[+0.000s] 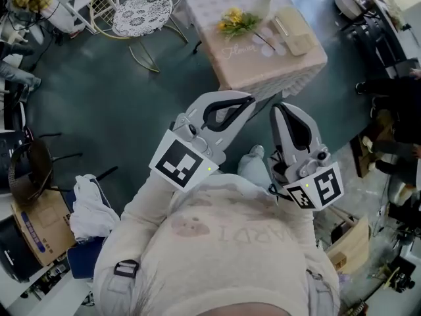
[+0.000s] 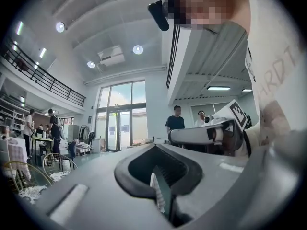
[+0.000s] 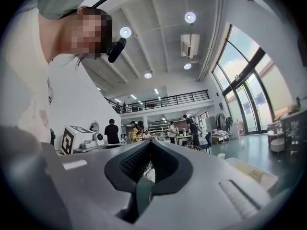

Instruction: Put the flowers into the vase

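Both grippers were nowhere near the action at this point. The left gripper [image 1: 245, 103] and right gripper [image 1: 281, 112] were held level in front of the chest. Each had its jaws pressed together with nothing between them. The flowers [image 1: 235, 22] lay on the table [image 1: 263, 68] well ahead, just beside the white vase [image 1: 265, 4], which looked upright as far as I could tell.

The step in hand looked like the approach. My take: walk up square to the table, open one gripper before reaching in, and go for the stems rather than the yellow heads. The other gripper could steady the vase, since a tall narrow one probably tips easily.
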Demonstrator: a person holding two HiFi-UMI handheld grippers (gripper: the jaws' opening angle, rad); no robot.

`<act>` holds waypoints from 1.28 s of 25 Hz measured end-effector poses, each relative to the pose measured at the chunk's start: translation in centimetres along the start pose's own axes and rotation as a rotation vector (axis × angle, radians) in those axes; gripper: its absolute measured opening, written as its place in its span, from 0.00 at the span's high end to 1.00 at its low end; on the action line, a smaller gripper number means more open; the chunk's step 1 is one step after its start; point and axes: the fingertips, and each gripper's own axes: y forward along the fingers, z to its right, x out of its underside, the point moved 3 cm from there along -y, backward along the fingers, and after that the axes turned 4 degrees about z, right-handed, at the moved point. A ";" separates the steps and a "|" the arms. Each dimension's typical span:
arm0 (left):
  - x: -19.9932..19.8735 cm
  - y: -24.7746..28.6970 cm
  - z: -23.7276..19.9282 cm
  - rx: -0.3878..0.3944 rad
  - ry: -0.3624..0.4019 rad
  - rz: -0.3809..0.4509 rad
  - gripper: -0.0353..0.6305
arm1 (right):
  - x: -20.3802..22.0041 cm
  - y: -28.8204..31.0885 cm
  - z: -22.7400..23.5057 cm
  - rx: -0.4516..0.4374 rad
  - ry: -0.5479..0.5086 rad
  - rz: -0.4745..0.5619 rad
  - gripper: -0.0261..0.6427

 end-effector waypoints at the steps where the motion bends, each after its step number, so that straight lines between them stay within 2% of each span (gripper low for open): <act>1: 0.0 0.4 -0.1 0.003 -0.005 0.007 0.95 | 0.1 0.0 0.3 0.006 -0.004 -0.003 0.92; 8: 0.6 4.9 -0.8 0.005 -0.030 0.018 0.95 | 0.0 0.1 4.3 -0.002 -0.015 -0.004 0.92; 17: 1.1 15.0 -1.2 -0.037 -0.048 0.026 0.95 | -1.5 -0.6 14.5 -0.050 -0.001 0.015 0.92; 24: 1.0 22.8 -0.8 -0.096 -0.067 0.021 0.95 | -2.9 -2.2 22.7 -0.093 0.031 0.020 0.92; 32: 1.0 27.6 0.2 -0.173 -0.043 0.000 0.95 | -3.3 -3.6 27.4 -0.176 0.074 0.027 0.92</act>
